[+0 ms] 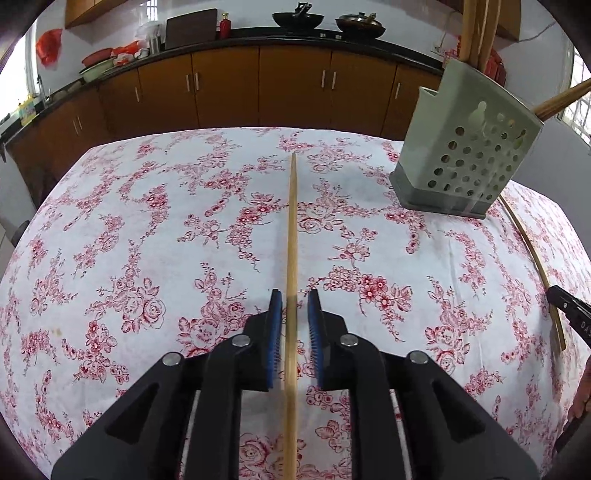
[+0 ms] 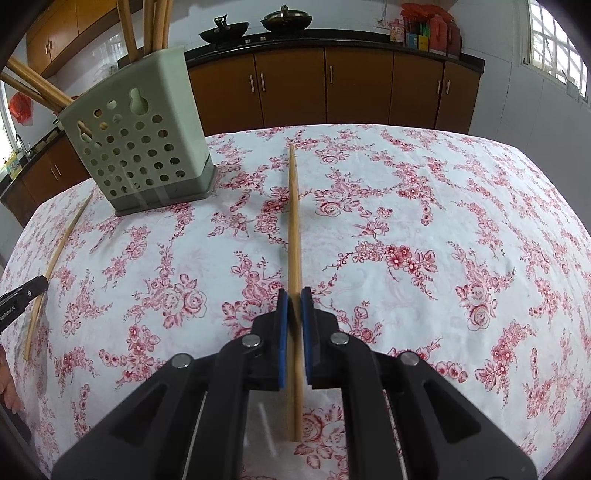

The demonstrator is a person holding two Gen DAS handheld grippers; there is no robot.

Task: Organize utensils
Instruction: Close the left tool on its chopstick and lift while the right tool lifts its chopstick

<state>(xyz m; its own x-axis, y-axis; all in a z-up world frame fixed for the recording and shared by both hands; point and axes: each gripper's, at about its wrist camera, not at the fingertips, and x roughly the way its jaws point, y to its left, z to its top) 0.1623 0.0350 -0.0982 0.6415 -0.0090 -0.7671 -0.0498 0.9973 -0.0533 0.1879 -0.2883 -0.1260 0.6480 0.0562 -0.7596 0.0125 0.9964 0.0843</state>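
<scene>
From the left wrist view, a kitchen with brown cabinets (image 1: pixel 258 85) and a dark counter stands behind a table covered by a white cloth with red flowers (image 1: pixel 147 229). 2 black woks (image 1: pixel 297 19) sit on the counter. At the right stands a pale green holder with round holes (image 1: pixel 465 147), and several chopsticks lean out of its top. The left gripper (image 1: pixel 294 295) has a narrow gap between its blue pads, and 1 chopstick (image 1: pixel 292 229) lies in this gap, the pads apart from it.

From the right wrist view, the same cloth (image 2: pixel 443 221) and cabinets (image 2: pixel 354 88) appear, with the holder (image 2: pixel 144 144) at the left. The right gripper (image 2: pixel 294 293) clamps a second chopstick (image 2: pixel 294 221), which points forward above the cloth.
</scene>
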